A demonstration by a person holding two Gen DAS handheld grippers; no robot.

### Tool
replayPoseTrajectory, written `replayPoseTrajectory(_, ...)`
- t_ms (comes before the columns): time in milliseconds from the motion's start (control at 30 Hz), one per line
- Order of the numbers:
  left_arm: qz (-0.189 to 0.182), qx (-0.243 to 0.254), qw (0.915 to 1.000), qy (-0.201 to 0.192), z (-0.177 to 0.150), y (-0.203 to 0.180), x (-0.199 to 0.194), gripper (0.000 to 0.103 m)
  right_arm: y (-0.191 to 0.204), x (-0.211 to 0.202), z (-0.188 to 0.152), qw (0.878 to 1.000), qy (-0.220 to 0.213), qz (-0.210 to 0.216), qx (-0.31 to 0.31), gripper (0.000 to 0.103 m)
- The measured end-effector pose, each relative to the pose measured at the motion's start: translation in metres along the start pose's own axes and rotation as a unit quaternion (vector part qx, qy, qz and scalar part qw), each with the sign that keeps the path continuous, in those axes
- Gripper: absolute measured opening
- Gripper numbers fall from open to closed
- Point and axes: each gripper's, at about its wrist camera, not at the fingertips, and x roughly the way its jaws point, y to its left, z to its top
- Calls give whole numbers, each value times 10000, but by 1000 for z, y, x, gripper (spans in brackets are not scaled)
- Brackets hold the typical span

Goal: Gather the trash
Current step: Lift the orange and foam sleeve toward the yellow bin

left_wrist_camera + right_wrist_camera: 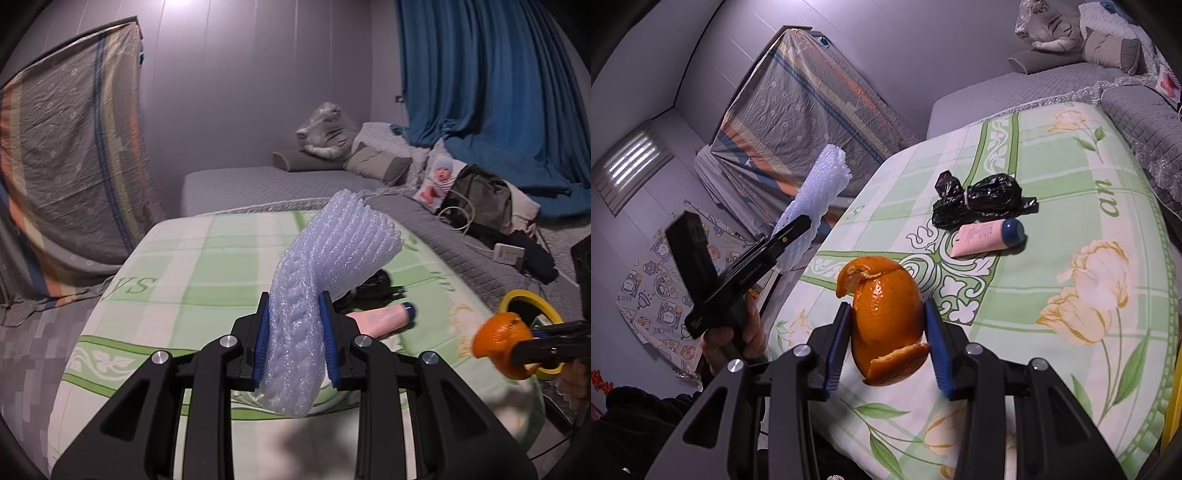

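My left gripper [294, 314] is shut on a white foam fruit net [325, 251] and holds it above the green-checked table [207, 266]. The net also shows in the right wrist view [816, 195], sticking up from the left gripper [792, 230]. My right gripper [886, 325] is shut on an orange peel [886, 317] and holds it above the table [1052, 229]. The peel [498, 339] also shows in the left wrist view, over a yellow-rimmed bin [528, 299]. A black plastic bag [979, 199] and a pink tube [988, 236] lie on the table.
A grey sofa [443, 229] with cushions, a backpack [480, 195] and cables runs behind and right of the table. A cloth-draped frame [70, 166] stands to the left. Blue curtains [491, 92] hang at the back right.
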Motion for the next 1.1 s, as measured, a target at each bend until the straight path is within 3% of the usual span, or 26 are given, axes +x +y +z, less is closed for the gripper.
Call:
replayPoseTrajectory(533,-1046,618,9913,-506,33,-121,-22,25,-26,-101,2,9916,-1134,-559,256,38)
replayPoseTrajectory(1100,-2059,1181,9702,-478,34,-235,5,25,-102,-201,-33,9533,-2288,-1675,1037,38)
